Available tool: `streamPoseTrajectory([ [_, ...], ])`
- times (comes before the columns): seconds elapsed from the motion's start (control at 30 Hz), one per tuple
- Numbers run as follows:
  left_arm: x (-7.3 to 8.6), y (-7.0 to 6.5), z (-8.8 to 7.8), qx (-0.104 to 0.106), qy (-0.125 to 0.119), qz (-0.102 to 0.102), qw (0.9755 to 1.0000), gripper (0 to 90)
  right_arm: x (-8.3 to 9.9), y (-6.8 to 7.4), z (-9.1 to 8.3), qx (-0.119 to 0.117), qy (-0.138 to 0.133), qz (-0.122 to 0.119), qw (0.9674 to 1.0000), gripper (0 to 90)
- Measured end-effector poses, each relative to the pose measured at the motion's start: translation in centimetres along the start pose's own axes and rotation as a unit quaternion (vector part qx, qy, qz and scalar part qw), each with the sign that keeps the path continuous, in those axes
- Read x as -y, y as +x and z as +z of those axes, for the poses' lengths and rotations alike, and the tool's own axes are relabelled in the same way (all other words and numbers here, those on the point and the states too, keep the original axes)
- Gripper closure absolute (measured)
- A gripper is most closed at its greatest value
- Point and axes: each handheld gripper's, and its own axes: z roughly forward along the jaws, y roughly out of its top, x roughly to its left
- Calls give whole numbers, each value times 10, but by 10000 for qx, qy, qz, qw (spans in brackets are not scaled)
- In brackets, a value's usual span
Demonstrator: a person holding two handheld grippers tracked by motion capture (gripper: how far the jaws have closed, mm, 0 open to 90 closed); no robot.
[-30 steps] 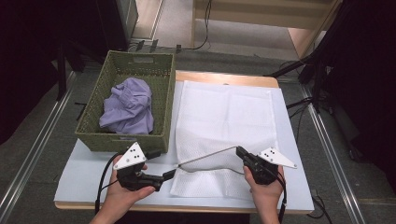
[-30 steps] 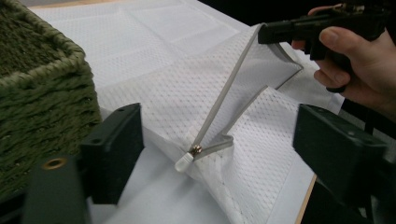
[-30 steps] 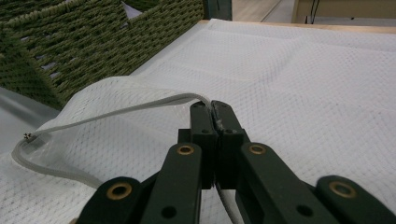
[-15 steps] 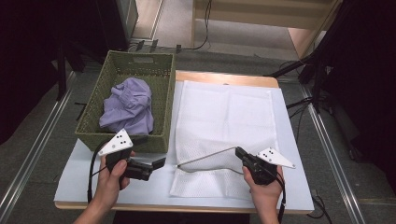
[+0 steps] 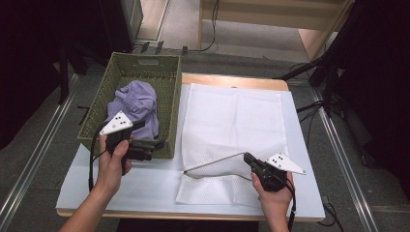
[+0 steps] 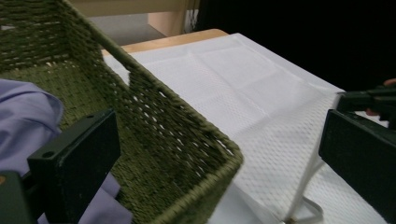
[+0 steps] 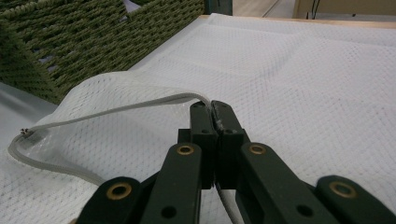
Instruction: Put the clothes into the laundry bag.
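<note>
High view: our right gripper (image 5: 248,158), fingers shut on the mesh laundry bag's (image 5: 232,118) rim, holds its mouth lifted near the counter's (image 5: 145,186) front edge. Our left gripper (image 5: 159,144), whose fingers have just been opening and stand wide and empty, hovers at the wicker basket's (image 5: 169,94) front right corner, near the purple garment (image 5: 138,104). It could snag the weave; room lies above.

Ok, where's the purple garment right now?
In the high view the purple garment lies bunched inside the green wicker basket at the table's left, beside the white mesh bag, just beyond the open left gripper.
</note>
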Motion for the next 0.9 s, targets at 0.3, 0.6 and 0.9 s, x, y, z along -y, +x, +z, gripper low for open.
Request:
streamPoseTrajectory([
  [0.3, -20, 32, 8, -21, -219, -462, 9987, 0, 0, 0, 1, -8, 15, -13, 10000, 895],
  [0.6, -40, 62, 22, -310, -162, -449, 9984, 0, 1, 0, 1, -13, 32, -18, 10000, 894],
  [0.9, -51, 107, 38, -622, -106, -842, 9945, 0, 1, -2, 1, 0, 35, 2, 10000, 894],
])
